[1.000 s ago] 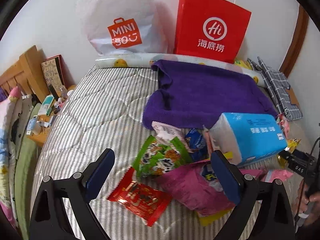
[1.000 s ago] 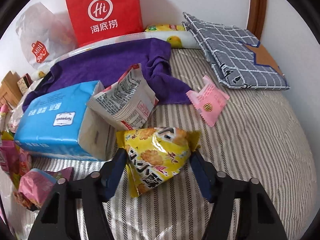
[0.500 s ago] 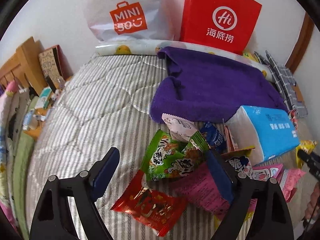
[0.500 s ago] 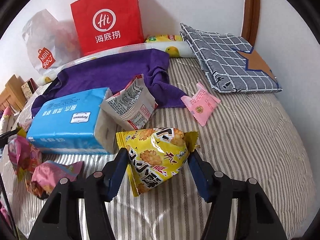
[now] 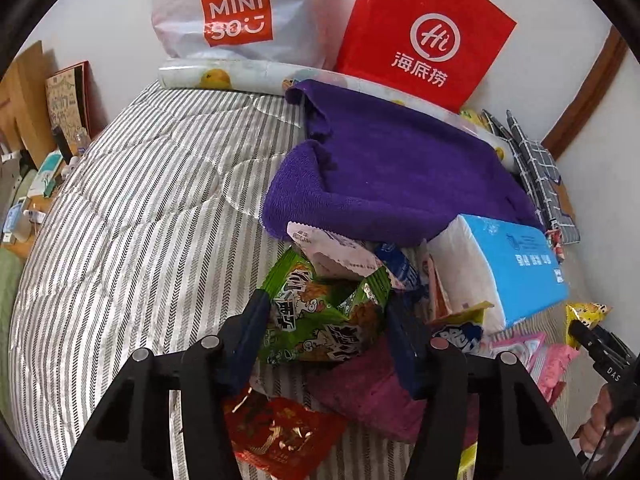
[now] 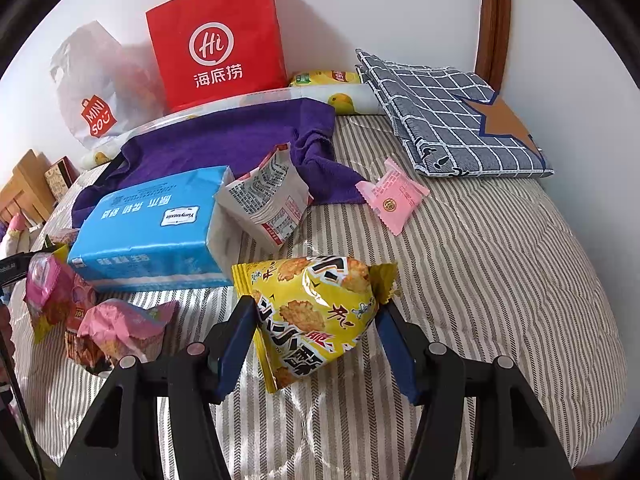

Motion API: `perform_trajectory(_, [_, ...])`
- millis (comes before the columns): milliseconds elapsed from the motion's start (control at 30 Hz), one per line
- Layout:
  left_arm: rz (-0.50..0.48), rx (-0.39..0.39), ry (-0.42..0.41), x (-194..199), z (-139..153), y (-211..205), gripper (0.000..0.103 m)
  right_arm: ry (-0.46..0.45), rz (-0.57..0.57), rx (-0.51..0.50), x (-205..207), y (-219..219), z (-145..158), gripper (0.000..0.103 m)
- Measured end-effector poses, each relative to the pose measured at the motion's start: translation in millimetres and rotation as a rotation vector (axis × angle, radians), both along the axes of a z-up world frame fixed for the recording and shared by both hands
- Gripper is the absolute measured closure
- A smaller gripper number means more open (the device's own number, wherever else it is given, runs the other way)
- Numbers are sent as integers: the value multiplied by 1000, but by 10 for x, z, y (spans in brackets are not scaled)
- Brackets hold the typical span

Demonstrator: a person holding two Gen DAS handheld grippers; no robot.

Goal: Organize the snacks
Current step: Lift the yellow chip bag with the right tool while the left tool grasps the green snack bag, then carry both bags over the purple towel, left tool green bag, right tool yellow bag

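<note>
My left gripper point(image 5: 326, 334) is shut on a green snack bag point(image 5: 320, 320) in the pile of snacks on the striped bed. A red packet point(image 5: 280, 436) and a magenta bag point(image 5: 368, 392) lie under it. My right gripper point(image 6: 316, 334) is shut on a yellow snack bag point(image 6: 316, 316) and holds it just above the bed; it also shows at the right edge of the left wrist view point(image 5: 586, 316). A white printed packet point(image 6: 268, 200) and a pink packet point(image 6: 392, 196) lie beyond it. Pink bags point(image 6: 120, 328) lie to its left.
A blue tissue pack point(image 6: 156, 228) lies between the two piles. A purple towel point(image 5: 400, 168) is spread behind it. A red paper bag point(image 5: 424, 36) and a white Miniso bag point(image 5: 236, 12) stand against the wall. A folded checked cloth point(image 6: 452, 116) lies at the right.
My left gripper has moved forward over the pile and closed from wide open onto the green snack bag. The right gripper keeps holding the yellow bag, and has backed off slightly.
</note>
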State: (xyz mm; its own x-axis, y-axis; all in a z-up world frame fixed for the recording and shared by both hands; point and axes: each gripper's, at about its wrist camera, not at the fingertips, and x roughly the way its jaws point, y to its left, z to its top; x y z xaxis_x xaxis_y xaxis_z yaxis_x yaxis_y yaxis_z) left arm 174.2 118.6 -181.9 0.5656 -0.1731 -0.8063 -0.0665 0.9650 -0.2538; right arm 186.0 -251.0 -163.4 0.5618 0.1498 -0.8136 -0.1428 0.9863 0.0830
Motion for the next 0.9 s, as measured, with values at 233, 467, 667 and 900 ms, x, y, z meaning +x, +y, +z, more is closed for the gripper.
perform_trajectory(233, [12,52,-40,-190,172,11,48,-23,2,3,-88,18,113,44])
perform_trajectory(467, [26,85,-88,-367,429,10,48,-44,1,10,-188,47,255,44])
perform_trajectory(667, [13,57,-120,-462,644,-61,48,-69,0,13,-297,76,429,44])
perform_trajectory(900, [-24,47,-142,-508,772,-293,48,-96,7,15,-388,119,604,44])
